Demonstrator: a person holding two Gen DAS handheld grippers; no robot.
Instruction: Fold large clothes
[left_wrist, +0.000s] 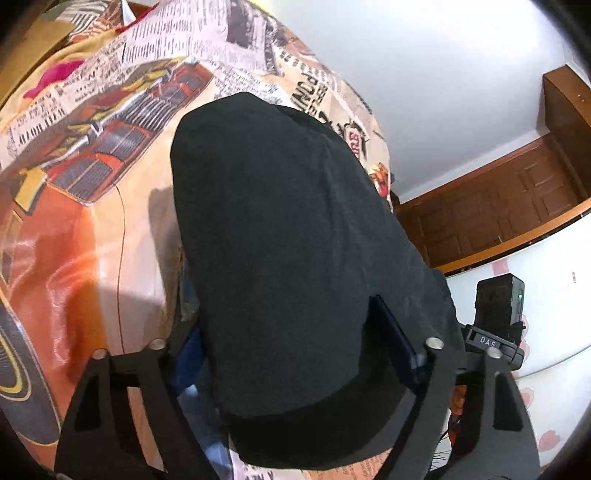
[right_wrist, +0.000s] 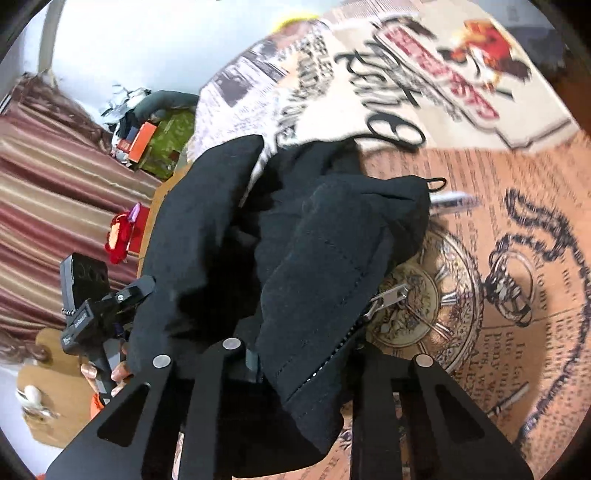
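1. The black jacket hangs over the newspaper-print bedspread
2. The left gripper has its fingers clamped on the jacket's fabric
3. The right gripper pinches the jacket's edge beside the silver zipper pull

a home bedroom: printed bedsheet, wooden door (panelled), striped curtain.

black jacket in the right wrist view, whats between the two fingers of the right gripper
The black jacket itself fills that gap in the right wrist view: its zipper edge and metal zipper pull lie between the right gripper fingers, above the printed bedsheet.
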